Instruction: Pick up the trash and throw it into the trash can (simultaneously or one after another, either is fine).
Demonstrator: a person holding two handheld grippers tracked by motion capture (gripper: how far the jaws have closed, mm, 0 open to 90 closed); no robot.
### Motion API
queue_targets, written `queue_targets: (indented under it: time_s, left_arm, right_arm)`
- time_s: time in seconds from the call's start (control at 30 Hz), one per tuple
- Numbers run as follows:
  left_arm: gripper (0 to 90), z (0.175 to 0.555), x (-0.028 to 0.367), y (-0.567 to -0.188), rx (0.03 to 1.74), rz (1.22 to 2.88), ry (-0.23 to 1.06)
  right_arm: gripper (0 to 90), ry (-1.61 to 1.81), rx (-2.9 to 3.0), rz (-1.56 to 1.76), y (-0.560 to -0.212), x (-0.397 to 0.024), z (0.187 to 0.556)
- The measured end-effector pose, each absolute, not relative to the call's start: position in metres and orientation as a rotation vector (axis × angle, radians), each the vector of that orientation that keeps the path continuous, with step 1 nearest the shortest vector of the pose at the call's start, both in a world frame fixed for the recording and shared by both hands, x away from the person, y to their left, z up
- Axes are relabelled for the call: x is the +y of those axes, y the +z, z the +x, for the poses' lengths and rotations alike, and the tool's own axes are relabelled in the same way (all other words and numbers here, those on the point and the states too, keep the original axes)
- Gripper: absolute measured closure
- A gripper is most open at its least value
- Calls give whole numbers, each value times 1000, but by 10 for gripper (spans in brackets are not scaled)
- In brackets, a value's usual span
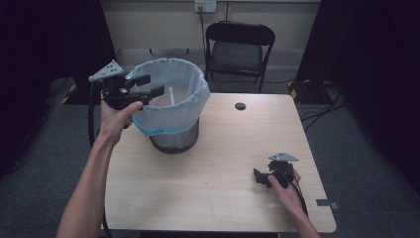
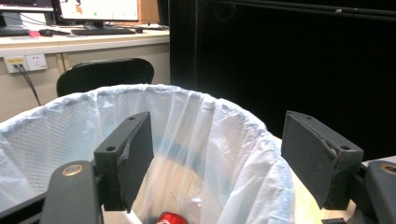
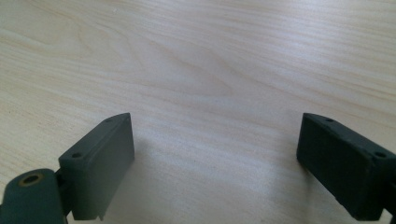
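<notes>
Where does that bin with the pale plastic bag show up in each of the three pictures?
High view: the bin stands on the far left part of the table, under the left gripper.
Left gripper view: its bag-lined rim spans the middle and left, behind the open jaws; a red can lies inside.
Right gripper view: not in it; bare table wood there.
Shared landmark: the black chair behind the bin.

The high view looks forward and down over the whole table [image 1: 218, 163]. The left gripper view peers closely into the lined wastebasket [image 2: 224, 140], shared with the high view [image 1: 171, 106]; the right gripper view skims the tabletop.
</notes>
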State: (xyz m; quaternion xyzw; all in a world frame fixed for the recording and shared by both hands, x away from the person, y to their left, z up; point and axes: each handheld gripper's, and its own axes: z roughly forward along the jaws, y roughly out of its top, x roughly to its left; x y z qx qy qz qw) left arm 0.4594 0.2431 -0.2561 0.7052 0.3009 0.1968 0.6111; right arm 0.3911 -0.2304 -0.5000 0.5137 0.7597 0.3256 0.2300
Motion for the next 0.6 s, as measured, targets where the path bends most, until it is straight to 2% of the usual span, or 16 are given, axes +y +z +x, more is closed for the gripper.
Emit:
queue_targets:
  time_s: [0.23, 0.6]
  left_arm:
    - [224, 449, 239, -264, 682, 1637, 459]
    - [241, 437, 235, -264, 673, 1658, 476]
  right_arm:
    - [104, 896, 2090, 1413, -500, -230, 391]
    - [105, 896, 2090, 1413, -500, -230, 391]
